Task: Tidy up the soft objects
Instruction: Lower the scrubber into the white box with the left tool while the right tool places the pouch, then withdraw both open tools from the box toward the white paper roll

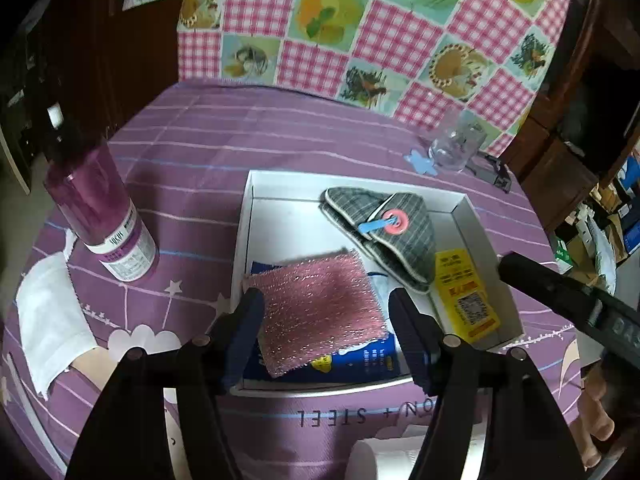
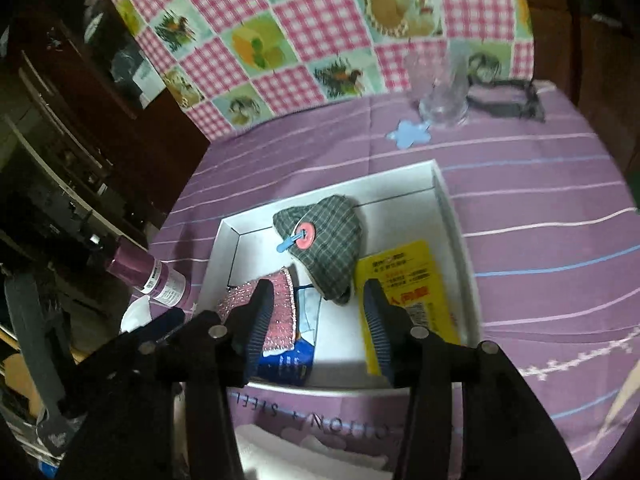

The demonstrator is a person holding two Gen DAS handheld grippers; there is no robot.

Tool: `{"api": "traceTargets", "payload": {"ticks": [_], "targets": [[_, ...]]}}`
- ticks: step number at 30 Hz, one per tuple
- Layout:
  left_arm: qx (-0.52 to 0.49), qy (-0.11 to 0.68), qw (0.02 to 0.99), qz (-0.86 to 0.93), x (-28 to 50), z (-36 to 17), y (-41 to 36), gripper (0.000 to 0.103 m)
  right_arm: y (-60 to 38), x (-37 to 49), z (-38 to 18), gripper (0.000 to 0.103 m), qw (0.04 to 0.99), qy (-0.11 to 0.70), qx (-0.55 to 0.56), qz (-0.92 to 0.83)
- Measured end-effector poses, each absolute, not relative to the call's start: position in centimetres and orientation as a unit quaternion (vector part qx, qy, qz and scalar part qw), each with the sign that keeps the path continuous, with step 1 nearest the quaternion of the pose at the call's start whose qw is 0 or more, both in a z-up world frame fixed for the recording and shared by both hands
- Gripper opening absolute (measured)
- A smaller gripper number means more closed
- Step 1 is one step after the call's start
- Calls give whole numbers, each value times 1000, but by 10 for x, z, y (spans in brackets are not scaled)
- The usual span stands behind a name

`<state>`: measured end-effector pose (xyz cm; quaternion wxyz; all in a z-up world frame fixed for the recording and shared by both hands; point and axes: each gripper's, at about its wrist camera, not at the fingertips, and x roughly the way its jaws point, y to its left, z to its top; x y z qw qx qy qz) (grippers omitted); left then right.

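Observation:
A white box (image 1: 492,256) (image 2: 456,240) on the purple tablecloth holds a pink glittery sponge (image 1: 320,308) (image 2: 280,312), a grey plaid slipper pair (image 1: 400,232) (image 2: 328,244) with a pink button, a yellow package (image 1: 464,292) (image 2: 404,276) and a blue package (image 1: 360,360) (image 2: 288,360). My left gripper (image 1: 326,316) is open; its jaws stand on either side of the sponge without squeezing it. My right gripper (image 2: 320,312) is open above the box's near half, empty. The right gripper's body also shows in the left wrist view (image 1: 568,292).
A purple bottle (image 1: 100,216) (image 2: 152,276) stands left of the box. A white face mask (image 1: 48,320) lies at the table's left edge. A clear glass (image 1: 456,144) (image 2: 444,92), a blue paper shape (image 1: 420,162) and black glasses (image 2: 508,100) lie at the back. A checkered cloth (image 1: 360,24) hangs behind.

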<state>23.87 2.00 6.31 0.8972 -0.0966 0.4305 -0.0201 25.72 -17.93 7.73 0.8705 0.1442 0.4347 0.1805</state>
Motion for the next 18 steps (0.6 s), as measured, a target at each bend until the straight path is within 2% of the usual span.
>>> {"api": "traceTargets", "payload": {"ticks": [9,15,18], "targets": [[-95,345,934,-20,213,105,8,65,-216,190,81,48,910,357,100,187],[-99,322,941,-41,193,118,-10,65,-238,163,47,48,886,399,115,207],[-106,315,942,-55,177,118,-16,65,-237,149,41,48,891,397,80,204]]}}
